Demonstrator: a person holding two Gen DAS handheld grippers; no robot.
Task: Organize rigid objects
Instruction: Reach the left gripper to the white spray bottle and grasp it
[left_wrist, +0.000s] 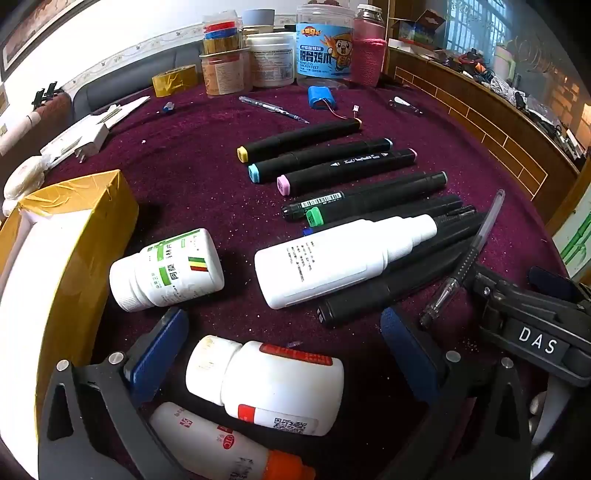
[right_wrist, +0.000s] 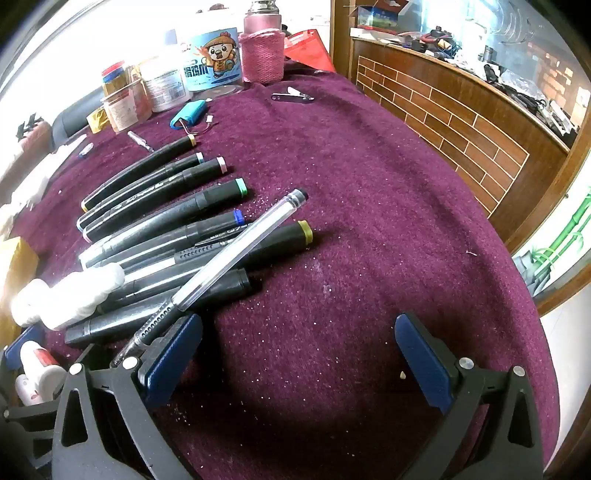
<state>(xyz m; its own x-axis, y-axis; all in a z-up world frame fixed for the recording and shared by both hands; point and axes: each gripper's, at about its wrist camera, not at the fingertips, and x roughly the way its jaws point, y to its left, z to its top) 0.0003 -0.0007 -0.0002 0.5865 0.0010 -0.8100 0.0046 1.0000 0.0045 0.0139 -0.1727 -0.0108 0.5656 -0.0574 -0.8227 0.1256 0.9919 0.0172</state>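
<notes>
Several black markers parallel, caps up-right; clear pen crosses them.

Purple cloth, brick-patterned wooden counter, framed picture, grey sofa

- The right gripper was held wide open over the purple cloth.
- Nothing was held between its blue pads.
- A clear pen was laid across the black markers.
</notes>
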